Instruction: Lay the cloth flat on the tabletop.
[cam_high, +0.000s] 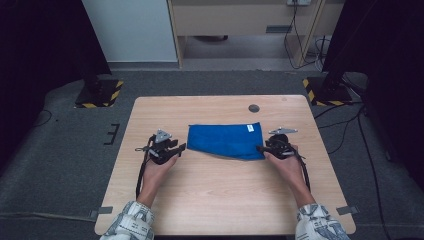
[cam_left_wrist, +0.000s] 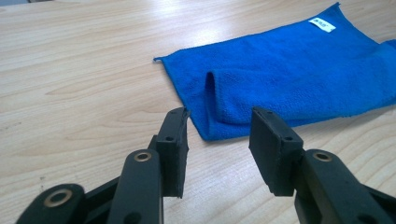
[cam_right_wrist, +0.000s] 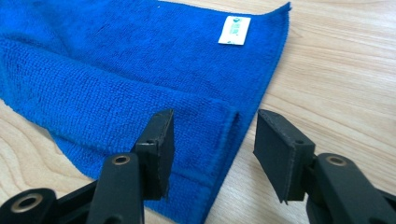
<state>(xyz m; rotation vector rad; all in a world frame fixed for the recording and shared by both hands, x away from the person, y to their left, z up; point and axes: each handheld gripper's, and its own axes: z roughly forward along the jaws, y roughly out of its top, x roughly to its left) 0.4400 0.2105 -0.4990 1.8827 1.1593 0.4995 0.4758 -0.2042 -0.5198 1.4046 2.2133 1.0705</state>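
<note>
While the blue cloth (cam_high: 226, 140) lies folded over once on the middle of the table (cam_high: 220, 200), we judge the folding about half done: the near layer has been brought over the far one, leaving a long band with its white label (cam_high: 250, 128) facing up near the far right corner. We reckon at least one more fold, end to end, is left, though nothing yet shows it begun.

At the cloth's left end we see the left gripper (cam_left_wrist: 219, 140) with its jaws spread and nothing between them; the nearest corner of the cloth sits just ahead of the tips, apart from both pads. At the right end, the right gripper (cam_right_wrist: 212, 151) also has its jaws spread, straddling the folded near corner of the cloth without pinching it; one jaw hangs over the blue pile, the other over bare wood. We cannot tell whether that jaw touches the fabric.

Both hands rest low on the table, one at each end of the cloth.
</note>
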